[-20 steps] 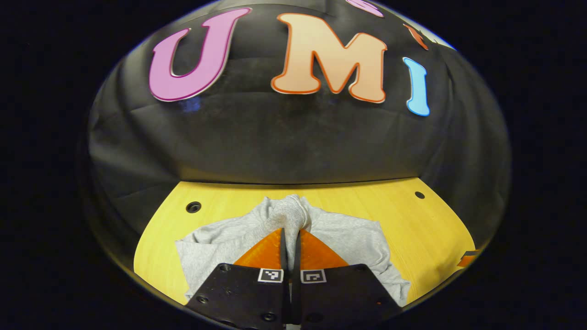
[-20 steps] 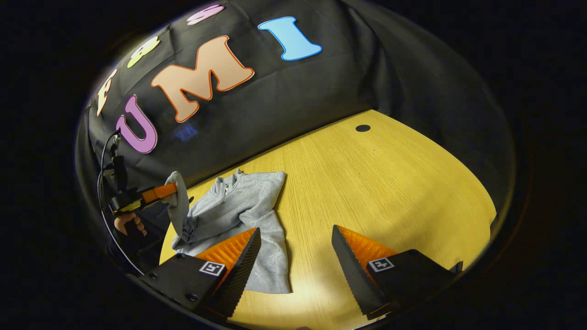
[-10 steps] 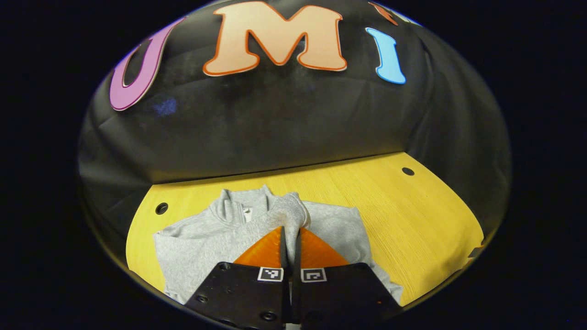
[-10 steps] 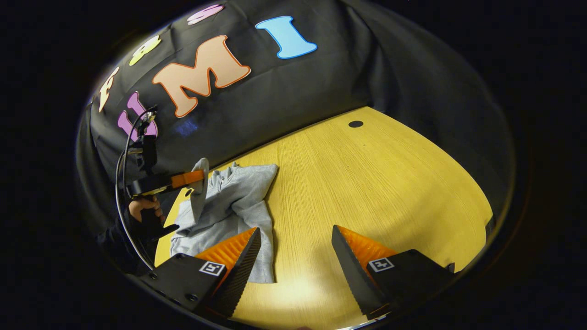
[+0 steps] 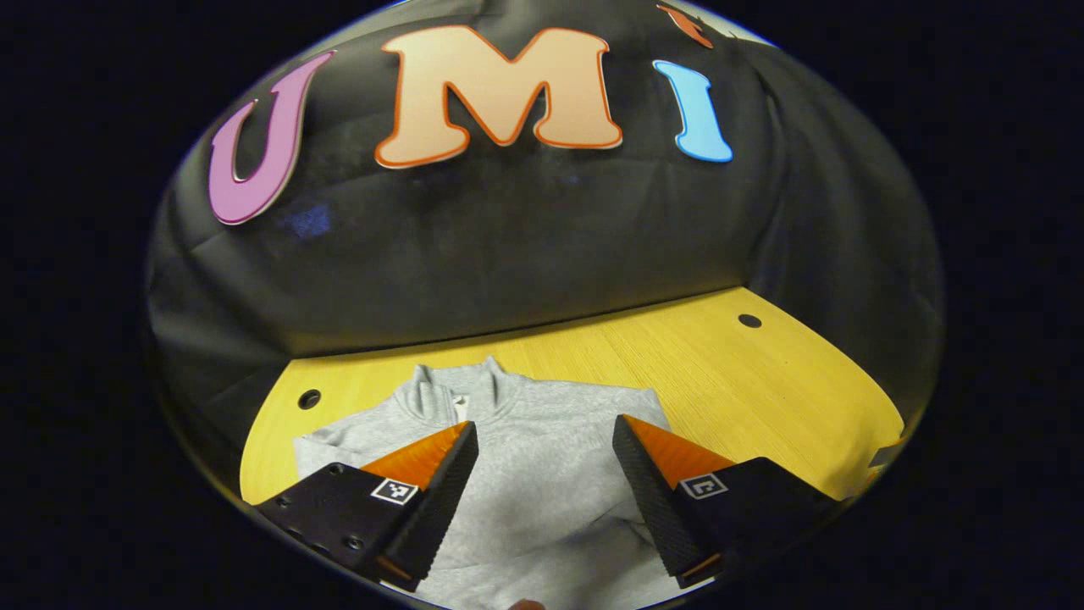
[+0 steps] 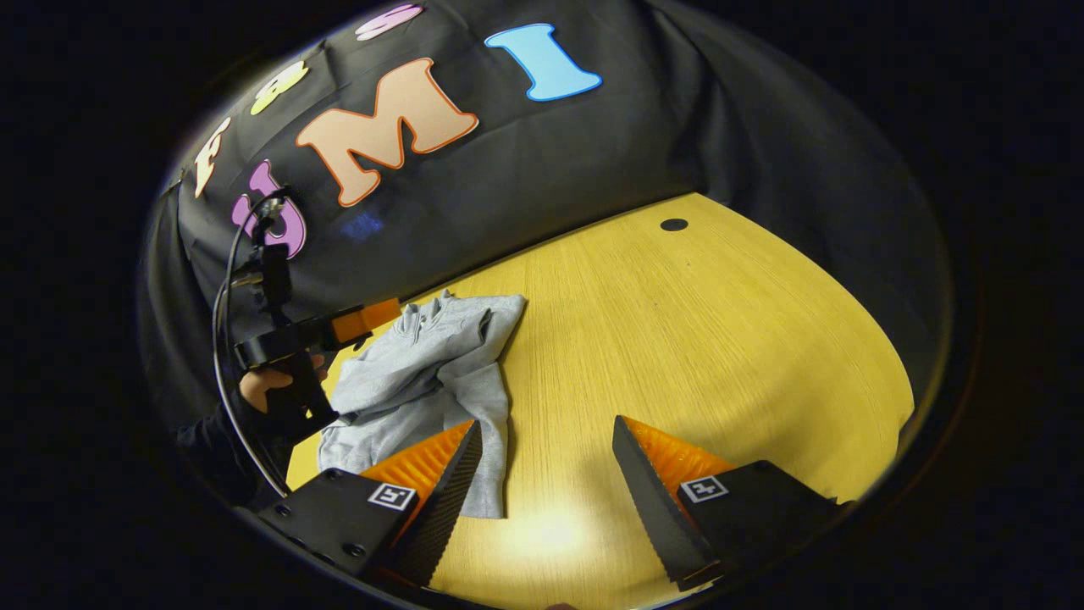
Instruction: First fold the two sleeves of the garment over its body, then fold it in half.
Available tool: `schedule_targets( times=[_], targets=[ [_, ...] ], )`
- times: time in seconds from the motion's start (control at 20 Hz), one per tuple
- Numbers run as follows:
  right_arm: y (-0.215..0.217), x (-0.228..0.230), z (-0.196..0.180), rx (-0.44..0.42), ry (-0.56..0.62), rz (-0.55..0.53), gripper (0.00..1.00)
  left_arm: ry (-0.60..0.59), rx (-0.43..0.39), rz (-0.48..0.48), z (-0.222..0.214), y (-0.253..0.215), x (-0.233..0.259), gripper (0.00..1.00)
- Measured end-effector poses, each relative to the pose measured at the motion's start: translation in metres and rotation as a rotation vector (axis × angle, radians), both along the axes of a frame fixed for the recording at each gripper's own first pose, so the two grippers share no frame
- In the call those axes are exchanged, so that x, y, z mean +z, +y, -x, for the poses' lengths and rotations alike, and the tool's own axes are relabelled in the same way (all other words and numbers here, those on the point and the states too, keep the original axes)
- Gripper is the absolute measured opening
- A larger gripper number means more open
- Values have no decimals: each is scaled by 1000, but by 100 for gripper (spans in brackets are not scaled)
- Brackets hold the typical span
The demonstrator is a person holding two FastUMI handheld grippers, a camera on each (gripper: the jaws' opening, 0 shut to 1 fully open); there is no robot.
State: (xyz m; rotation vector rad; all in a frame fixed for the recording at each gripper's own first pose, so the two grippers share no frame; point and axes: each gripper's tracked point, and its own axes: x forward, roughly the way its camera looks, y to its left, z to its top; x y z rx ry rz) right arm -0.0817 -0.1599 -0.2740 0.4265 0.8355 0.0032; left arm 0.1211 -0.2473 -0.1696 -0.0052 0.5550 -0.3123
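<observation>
A grey zip-collar sweatshirt [image 5: 542, 457] lies on the yellow wooden table [image 5: 762, 381], collar toward the back wall, with a sleeve laid across its body. My left gripper [image 5: 542, 457] hovers open above the garment's chest, nothing between its fingers. In the right gripper view the sweatshirt [image 6: 432, 373] lies at the left. The left gripper [image 6: 364, 322] is over the garment's far edge, held by a hand [image 6: 262, 385]. My right gripper [image 6: 546, 462] is open over bare table, its left finger overlapping the garment's near hem in the view.
The table has round holes [image 5: 749, 321] [image 5: 309, 398] near its back corners, one seen also as a hole [image 6: 673, 224] in the right gripper view. The black cloth wall [image 5: 508, 246] rises just behind the table. A cable [image 6: 224, 296] loops from the left gripper.
The left gripper opened and let go of the grey sleeve it held pinched. The sleeve now lies flat on the body. The right gripper barely moved.
</observation>
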Motion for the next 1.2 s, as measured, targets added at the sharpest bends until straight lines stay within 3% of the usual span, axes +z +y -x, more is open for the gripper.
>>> schedule_targets(
  times=[0.1,0.25,0.3,0.4,0.7,0.8,0.85,0.95,1.0,1.05,1.2],
  targets=[
    [10,5,-5,6,-20,0,97,-17,38,12,14,26,7,95],
    [26,13,-10,10,-49,26,97,-30,113,22,36,72,13,95],
    [33,15,-10,10,-54,28,92,-32,129,25,44,86,13,95],
    [48,17,-8,31,-61,43,97,-27,156,13,61,117,10,95],
    [87,13,3,80,-57,103,97,10,240,-7,120,198,-13,95],
    [97,10,5,99,-56,128,92,38,253,2,139,216,-22,95],
    [100,9,6,105,-58,146,97,53,259,6,148,224,-27,95],
    [106,4,7,113,-61,181,97,82,266,9,165,236,-42,95],
    [109,2,8,116,-62,195,92,99,265,8,174,241,-50,95],
    [111,-1,8,120,-58,208,97,115,263,5,183,244,-58,95],
    [116,-14,12,122,-42,237,97,179,256,-4,207,250,-88,95]
  ],
)
